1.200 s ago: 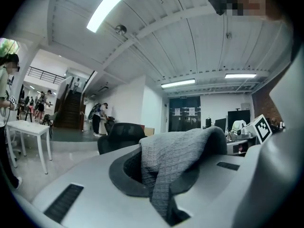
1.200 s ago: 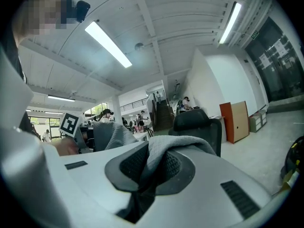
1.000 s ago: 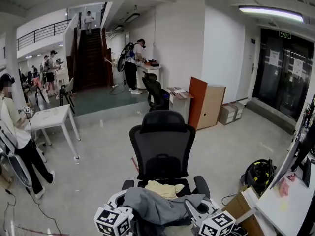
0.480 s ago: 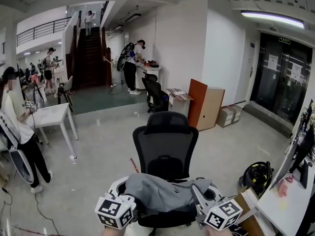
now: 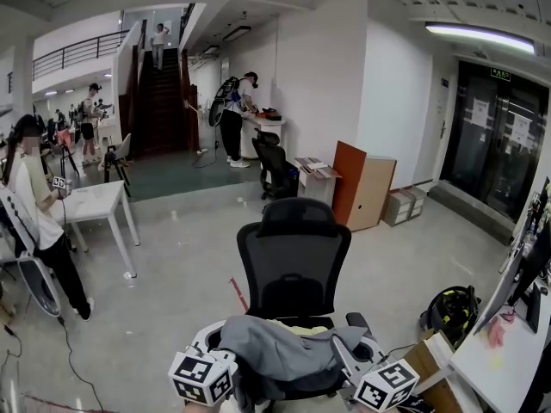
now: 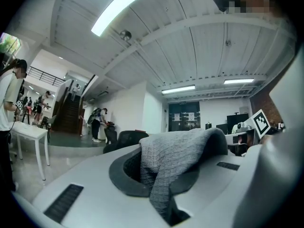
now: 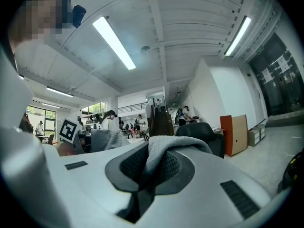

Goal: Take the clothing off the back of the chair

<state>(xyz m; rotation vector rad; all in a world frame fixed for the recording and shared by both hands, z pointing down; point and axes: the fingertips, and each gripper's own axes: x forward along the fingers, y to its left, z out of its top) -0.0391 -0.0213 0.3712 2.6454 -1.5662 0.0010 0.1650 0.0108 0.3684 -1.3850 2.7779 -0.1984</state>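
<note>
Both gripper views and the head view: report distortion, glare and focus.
Left gripper view: strong fisheye, dark corners, long ceiling light strip glaring, grey knitted garment sharp. Right gripper view: same fisheye, two ceiling light strips bright. Head view: milder bend, white tube light haloed.

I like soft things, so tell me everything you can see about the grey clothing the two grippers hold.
The grey clothing is soft, knitted-looking fabric, plain and crumpled. It sags between the left gripper and the right gripper, each shut on a bunched fold. It hangs low in front of the black chair. Its full shape cannot be told.
</note>
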